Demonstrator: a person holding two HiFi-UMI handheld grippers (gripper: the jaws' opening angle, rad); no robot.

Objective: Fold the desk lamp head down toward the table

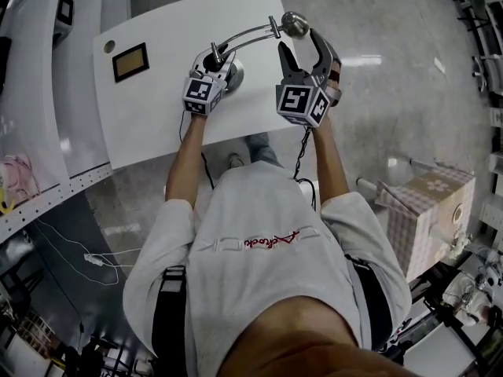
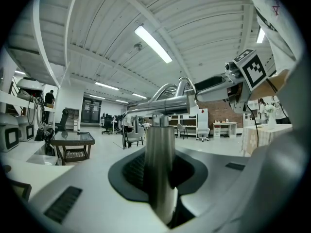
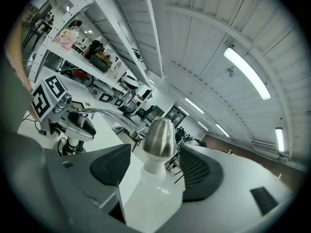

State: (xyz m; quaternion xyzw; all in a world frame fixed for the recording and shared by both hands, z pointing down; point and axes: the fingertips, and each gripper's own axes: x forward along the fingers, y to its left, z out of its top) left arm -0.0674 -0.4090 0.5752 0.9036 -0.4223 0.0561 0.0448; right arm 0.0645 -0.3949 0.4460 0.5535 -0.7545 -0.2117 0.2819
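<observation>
A chrome desk lamp stands on the white table (image 1: 157,124). Its round base (image 1: 234,72) carries an upright post, and a curved arm (image 1: 245,37) runs right to the small rounded head (image 1: 295,23). My left gripper (image 1: 215,60) is shut on the post (image 2: 160,159), just above the base. My right gripper (image 1: 299,41) is open, with the lamp head (image 3: 158,138) between its pads and touching neither. In the left gripper view the arm (image 2: 160,103) reaches out to the right gripper (image 2: 221,84).
A dark framed panel (image 1: 130,61) and a round hole (image 1: 109,46) lie on the table's left part. The lamp head is out past the table's far right corner, over the floor. A long white bench (image 1: 47,108) runs along the left. A checked box (image 1: 428,210) stands at right.
</observation>
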